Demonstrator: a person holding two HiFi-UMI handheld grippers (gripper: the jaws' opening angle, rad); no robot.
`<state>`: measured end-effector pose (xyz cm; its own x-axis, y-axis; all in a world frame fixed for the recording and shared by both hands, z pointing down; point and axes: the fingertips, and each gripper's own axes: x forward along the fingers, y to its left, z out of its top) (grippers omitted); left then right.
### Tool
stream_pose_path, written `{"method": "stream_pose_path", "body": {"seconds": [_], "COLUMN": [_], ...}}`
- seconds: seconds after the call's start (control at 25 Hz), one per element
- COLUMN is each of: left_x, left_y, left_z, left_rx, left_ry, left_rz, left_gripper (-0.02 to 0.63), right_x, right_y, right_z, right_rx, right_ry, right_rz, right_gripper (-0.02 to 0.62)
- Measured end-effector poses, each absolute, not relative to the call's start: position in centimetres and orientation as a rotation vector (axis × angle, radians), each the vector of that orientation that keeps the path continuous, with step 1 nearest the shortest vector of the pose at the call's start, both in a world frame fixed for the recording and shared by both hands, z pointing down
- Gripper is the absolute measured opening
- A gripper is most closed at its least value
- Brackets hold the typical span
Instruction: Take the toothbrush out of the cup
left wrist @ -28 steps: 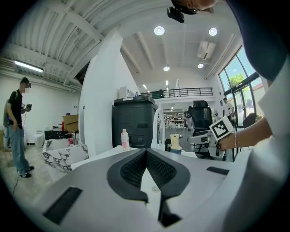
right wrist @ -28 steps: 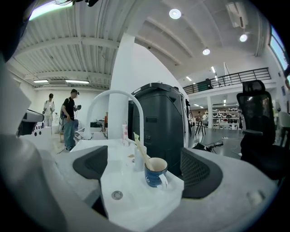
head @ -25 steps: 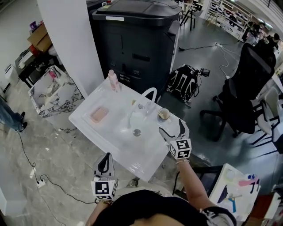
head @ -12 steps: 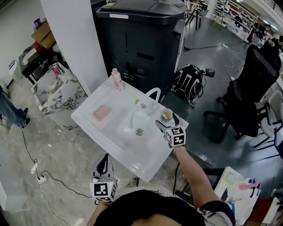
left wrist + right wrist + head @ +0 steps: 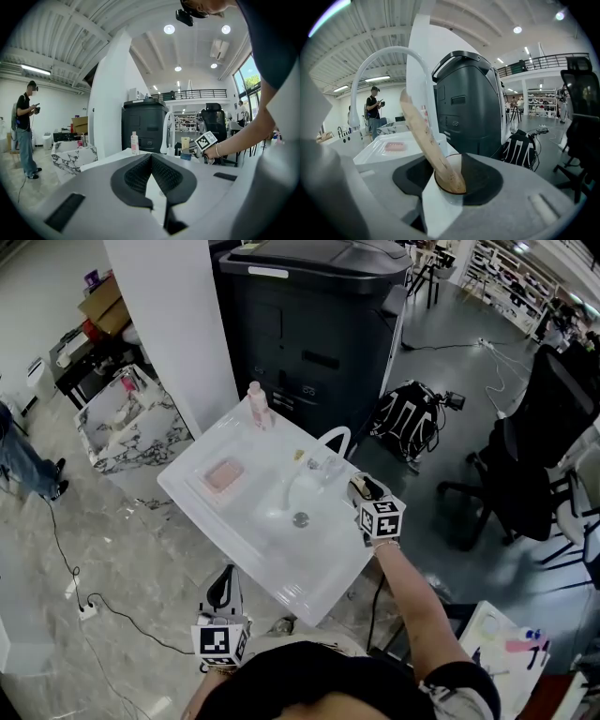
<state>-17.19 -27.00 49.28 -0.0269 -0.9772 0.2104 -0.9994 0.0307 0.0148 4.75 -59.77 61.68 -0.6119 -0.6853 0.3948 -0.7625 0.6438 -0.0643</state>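
A small cup [image 5: 358, 486] stands on the right rim of the white sink top [image 5: 309, 592], with a wooden toothbrush [image 5: 421, 133] leaning left out of it. My right gripper [image 5: 362, 491] reaches in from the right. Its jaws have just been closing and now press on the cup [image 5: 451, 185] from both sides. The left gripper view shows the toothbrush [image 5: 185, 142] upright by the right gripper's marker cube. My left gripper [image 5: 222, 589] hangs below the sink's front edge, far from the cup, its pads [image 5: 151, 157] meeting with nothing between them.
A white arched faucet [image 5: 330, 441] rises just left of the cup. On the sink top lie a pink soap [image 5: 223, 474] and a pink bottle [image 5: 255, 401]. Behind stand a large dark printer [image 5: 309, 324], a backpack [image 5: 408, 423] and an office chair [image 5: 544, 427]. A person [image 5: 26, 126] stands far left.
My right gripper has moved forward and down to the cup, and its wide-open jaws have closed around it. The left gripper has stayed where it was.
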Motion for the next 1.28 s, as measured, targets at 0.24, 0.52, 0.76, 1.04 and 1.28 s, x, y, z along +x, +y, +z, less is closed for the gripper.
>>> {"method": "stream_pose_path", "body": {"seconds": [0.24,0.52,0.76,1.04,1.28], "left_x": [-16.2,-15.6,-14.7,-14.0,-13.5], "left_y": [-27.5,-27.9,-28.0,-27.9,-27.3], "left_z": [49.2,49.0,49.4,49.5,49.5], "left_rx": [2.102,2.122,2.156,2.192,2.223], "left_ry": [-2.101,-2.081,-2.045,-2.006,-1.979], "left_rz": [0.210,0.207,0.199,0.178,0.169], "left_gripper": [0.002,0.002,0.002,0.002,0.002], "right_x": [5.3,5.9,7.5,8.3,8.8], "right_y": [-60.2,-60.4,-59.7,-57.3,-54.2], "right_z": [61.8,58.9,56.4,52.6,47.9], "right_rx": [1.145,1.154,1.196,1.214,1.223], "right_ry": [-2.490,-2.536,-2.559,-2.604,-2.696], "right_rz": [0.246,0.173,0.109,-0.002,-0.051], "right_gripper": [0.071,0.037,0.034,0.034,0.034]}}
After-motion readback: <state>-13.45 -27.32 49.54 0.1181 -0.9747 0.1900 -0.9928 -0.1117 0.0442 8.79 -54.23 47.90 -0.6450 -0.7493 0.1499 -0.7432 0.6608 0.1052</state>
